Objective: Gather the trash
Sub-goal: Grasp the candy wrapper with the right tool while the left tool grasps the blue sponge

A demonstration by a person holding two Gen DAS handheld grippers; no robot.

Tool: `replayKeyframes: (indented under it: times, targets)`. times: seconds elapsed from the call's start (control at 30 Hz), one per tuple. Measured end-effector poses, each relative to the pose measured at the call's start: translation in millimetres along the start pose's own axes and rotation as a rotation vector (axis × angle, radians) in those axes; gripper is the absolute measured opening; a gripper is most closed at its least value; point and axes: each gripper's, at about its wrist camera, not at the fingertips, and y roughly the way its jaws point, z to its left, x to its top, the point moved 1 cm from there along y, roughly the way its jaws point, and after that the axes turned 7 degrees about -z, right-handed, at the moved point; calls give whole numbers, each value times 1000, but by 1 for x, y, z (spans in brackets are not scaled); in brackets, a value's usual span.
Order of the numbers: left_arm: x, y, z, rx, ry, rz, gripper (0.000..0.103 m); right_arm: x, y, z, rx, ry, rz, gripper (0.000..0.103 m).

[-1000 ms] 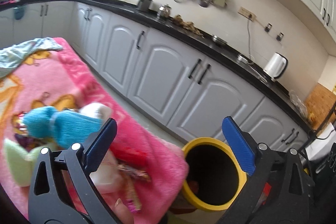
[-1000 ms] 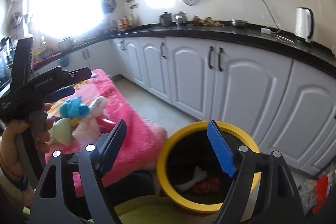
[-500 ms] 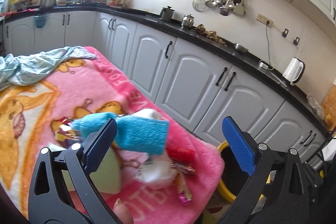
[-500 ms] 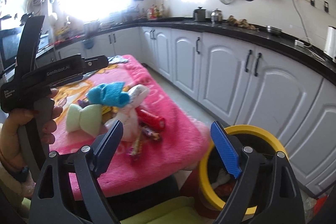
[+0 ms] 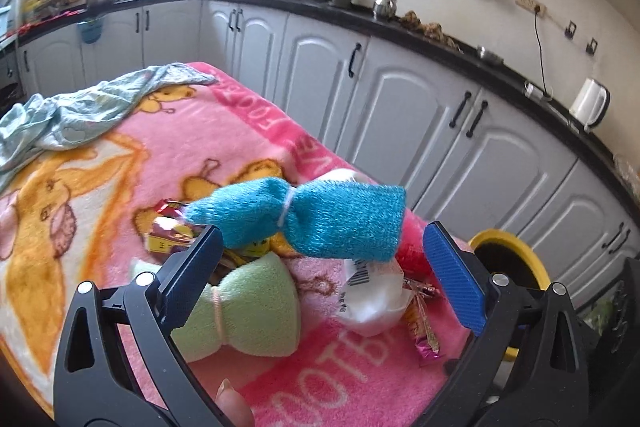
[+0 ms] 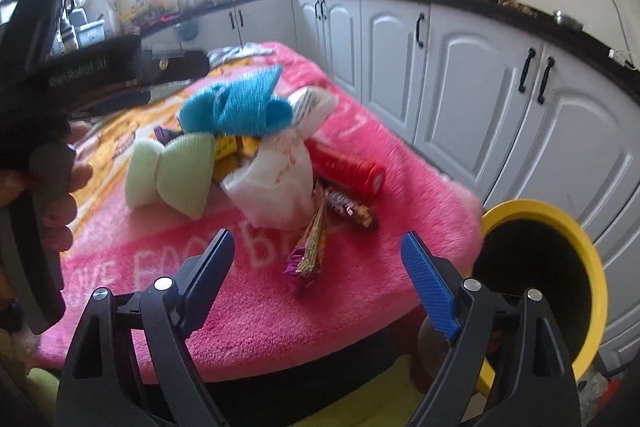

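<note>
Across the middle of both views lies your pink blanket over the table, with the trash heaped at its near right corner. Right of that corner, the yellow-rimmed bin stands on the floor, apart from the heap. Your left gripper hovers over the heap with fingers spread wide, holding nothing; your right gripper is likewise spread and empty above the blanket's near edge. A blue cloth bundle tops the heap, a green cloth bundle sits left, a white plastic bag in the middle, a red can to its right, and snack wrappers nearest you.
</note>
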Motion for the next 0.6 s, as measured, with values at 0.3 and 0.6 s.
replayKeyframes:
  times: [0.3,0.6]
  targets:
    - [3,43,-24,17,71,88,90,-14,45,-7,67,96,107,38]
    - [-4,49,-14,19,27,136,6,-17,42,-10,115,123,117,18]
